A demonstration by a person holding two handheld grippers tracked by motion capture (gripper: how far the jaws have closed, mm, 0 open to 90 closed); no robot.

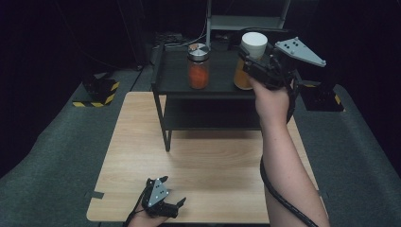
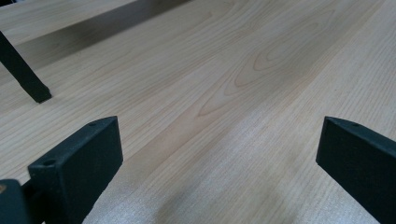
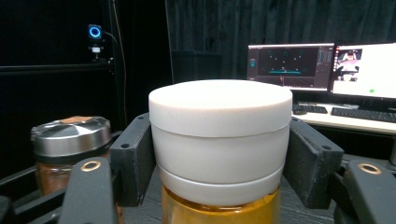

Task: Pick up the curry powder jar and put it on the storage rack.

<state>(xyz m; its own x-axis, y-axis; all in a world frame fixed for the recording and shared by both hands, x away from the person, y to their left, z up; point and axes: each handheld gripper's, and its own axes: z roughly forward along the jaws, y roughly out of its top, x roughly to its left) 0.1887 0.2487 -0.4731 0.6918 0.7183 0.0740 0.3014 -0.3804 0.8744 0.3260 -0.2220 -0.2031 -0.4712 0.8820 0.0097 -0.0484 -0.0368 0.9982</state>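
We see our forearms bare, each black gripper [image 1: 165, 205] topped by a grey triangular plate with dark dots, brass screws, a black cable trailing

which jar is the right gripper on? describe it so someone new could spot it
Find the black two-tier shelf at the far end of the wooden table; two jars stand on its top tier. The right gripper is clamped on the jar at the right. It has a wide white lid and amber-yellow contents, whereas its neighbour has a metal lid and orange-red contents.
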